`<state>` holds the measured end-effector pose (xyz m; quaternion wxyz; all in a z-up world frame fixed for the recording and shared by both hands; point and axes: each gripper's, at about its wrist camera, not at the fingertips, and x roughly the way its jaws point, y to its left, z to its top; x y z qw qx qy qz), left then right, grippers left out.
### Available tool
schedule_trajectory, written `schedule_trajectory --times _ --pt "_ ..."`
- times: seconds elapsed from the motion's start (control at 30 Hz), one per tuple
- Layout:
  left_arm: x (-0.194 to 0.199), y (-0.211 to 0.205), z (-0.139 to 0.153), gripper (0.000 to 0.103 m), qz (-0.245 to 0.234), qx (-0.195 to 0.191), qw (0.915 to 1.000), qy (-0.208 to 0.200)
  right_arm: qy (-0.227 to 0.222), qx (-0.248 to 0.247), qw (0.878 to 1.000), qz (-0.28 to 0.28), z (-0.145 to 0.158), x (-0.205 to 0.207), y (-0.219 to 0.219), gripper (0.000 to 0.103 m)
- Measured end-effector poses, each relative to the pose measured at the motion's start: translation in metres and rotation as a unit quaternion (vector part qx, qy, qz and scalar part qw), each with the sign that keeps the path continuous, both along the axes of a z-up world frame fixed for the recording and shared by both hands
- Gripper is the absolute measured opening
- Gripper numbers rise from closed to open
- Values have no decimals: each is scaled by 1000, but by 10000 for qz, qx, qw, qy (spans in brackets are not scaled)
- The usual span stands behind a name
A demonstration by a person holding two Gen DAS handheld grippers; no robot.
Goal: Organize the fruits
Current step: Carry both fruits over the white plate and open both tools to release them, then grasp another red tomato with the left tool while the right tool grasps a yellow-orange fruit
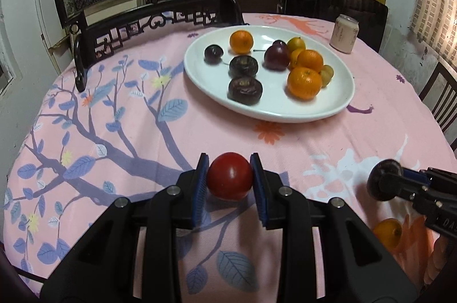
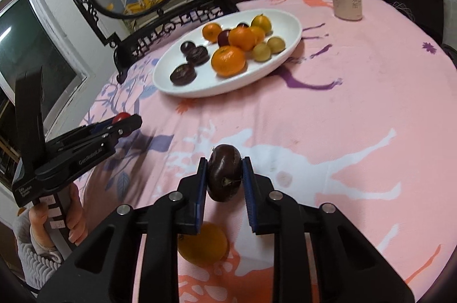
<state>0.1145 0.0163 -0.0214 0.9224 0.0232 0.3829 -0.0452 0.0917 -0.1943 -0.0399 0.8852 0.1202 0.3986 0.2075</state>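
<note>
Mostly done: white oval plate [image 1: 337, 106] already carries oranges and dark fruit. Left gripper [image 1: 230, 177] clamps a red round fruit [image 1: 230, 176], right gripper [image 2: 224, 174] a dark purple fruit [image 2: 224, 173] — both short of the plate; one orange [image 2: 203, 243] remains on the bench [image 2: 357, 103].

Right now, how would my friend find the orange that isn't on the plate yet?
Start at the big white plate of fruit on the pink tablecloth, then come towards the near edge where the right gripper holds a dark purple fruit. Just below that gripper sits the loose orange. It is the only orange lying on the cloth; the others are all on the plate.
</note>
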Motion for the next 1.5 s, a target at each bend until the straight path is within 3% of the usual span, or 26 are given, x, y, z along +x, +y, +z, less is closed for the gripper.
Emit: schedule_trajectory --times 0.17,0.37,0.7,0.77,0.8,0.87,0.9,1.07,1.23,1.37,1.5 --pt "9 0 24 30 0 -106 9998 -149 -256 193 9987 -399 22 7 -19 24" --pt "56 1 56 30 172 -273 9991 -282 -346 409 9969 -570 56 54 -12 24" --pt "123 -2 18 30 299 -231 9991 195 -146 137 9993 -308 40 116 34 24" --pt "129 -2 11 41 358 -119 9990 228 -118 125 9998 -77 36 121 44 24" --pt "130 -2 10 59 385 -109 9990 211 -115 124 9998 50 35 122 48 25" --pt "129 -2 11 68 382 -139 9991 126 -132 150 9997 123 35 122 50 32" --pt "128 -2 13 70 404 -101 9991 95 -165 161 9997 112 36 121 48 41" --pt "116 -1 21 70 394 -129 9991 -8 -417 171 9990 -45 47 111 32 42" --pt "88 11 24 82 518 -176 9985 -93 -433 164 9989 -117 53 90 21 42" --pt "61 21 23 82 567 -262 9980 -91 -486 115 9986 -182 52 65 11 57" --pt "29 19 19 86 512 -158 9985 -150 -571 78 9979 -287 44 31 -6 58"
